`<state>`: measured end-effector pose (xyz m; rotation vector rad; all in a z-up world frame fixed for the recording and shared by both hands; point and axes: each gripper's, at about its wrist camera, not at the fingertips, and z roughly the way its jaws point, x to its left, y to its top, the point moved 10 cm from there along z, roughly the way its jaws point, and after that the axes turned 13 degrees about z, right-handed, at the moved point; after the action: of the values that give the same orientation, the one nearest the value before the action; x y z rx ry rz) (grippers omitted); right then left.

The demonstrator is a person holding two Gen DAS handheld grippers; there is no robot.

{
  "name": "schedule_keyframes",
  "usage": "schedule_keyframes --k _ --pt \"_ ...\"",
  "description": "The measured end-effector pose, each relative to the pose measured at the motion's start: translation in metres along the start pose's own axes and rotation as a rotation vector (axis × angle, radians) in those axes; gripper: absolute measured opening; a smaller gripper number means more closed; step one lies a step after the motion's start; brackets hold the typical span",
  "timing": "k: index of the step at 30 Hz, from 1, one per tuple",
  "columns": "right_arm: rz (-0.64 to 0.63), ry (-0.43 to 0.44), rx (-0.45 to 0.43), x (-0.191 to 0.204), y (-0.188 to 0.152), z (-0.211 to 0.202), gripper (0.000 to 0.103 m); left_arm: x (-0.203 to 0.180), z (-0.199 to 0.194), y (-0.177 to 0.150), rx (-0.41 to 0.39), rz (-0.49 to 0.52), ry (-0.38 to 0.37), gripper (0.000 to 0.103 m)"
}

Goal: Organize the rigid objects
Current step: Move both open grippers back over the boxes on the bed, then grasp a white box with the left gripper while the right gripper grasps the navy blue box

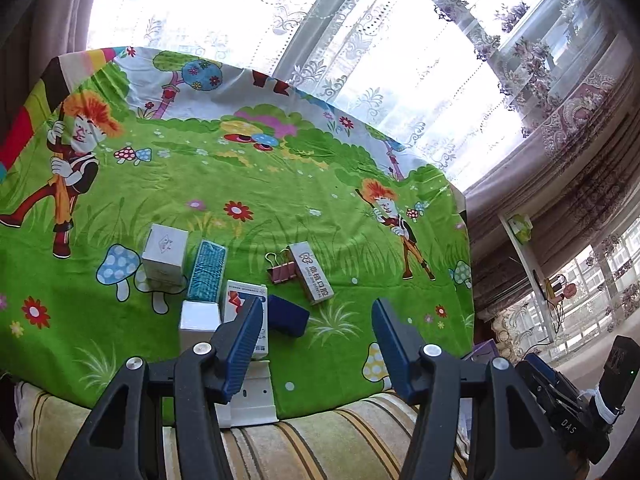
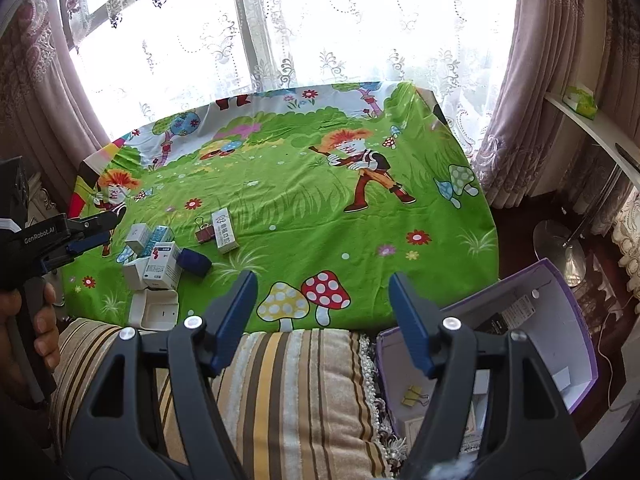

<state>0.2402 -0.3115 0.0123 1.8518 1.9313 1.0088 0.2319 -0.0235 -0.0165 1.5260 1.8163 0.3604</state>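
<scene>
Both tongs are empty with jaws standing apart. The left gripper (image 1: 316,336) hangs over the near edge of the table (image 2: 360,184), just short of the item cluster; the right gripper (image 2: 322,308) is positioned over the striped cushion (image 2: 288,392), beside the purple box (image 2: 576,344).

The items left to sort sit near the table's near-left corner: a white carton (image 1: 165,254), a teal block (image 1: 207,272), a medicine box (image 1: 244,316), a dark blue case (image 1: 288,315), a pink binder clip (image 1: 282,270) and a long grey box (image 1: 311,278). A white plastic case (image 1: 252,396) overhangs the near edge. One yellow clip (image 2: 414,394) already lies in the box.

Risks, as judged: the cartons touch one another, so a grasp on one could topple its neighbours; the overhanging case could be knocked off; the loose cloth may drag.
</scene>
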Motion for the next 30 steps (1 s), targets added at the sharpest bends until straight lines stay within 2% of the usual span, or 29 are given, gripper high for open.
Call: schedule_keyframes --k 8,19,30 --pt "-0.098 0.027 0.014 0.051 0.006 0.017 0.073 0.047 0.006 -0.011 0.039 -0.051 0.093 0.058" --pt "-0.240 0.053 0.061 0.119 0.003 0.059 0.076 0.059 0.029 -0.032 0.117 -0.029 0.134 0.058" --pt "-0.379 0.044 0.162 0.147 -0.026 0.119 0.076 0.068 0.051 -0.051 0.190 -0.015 0.153 0.058"
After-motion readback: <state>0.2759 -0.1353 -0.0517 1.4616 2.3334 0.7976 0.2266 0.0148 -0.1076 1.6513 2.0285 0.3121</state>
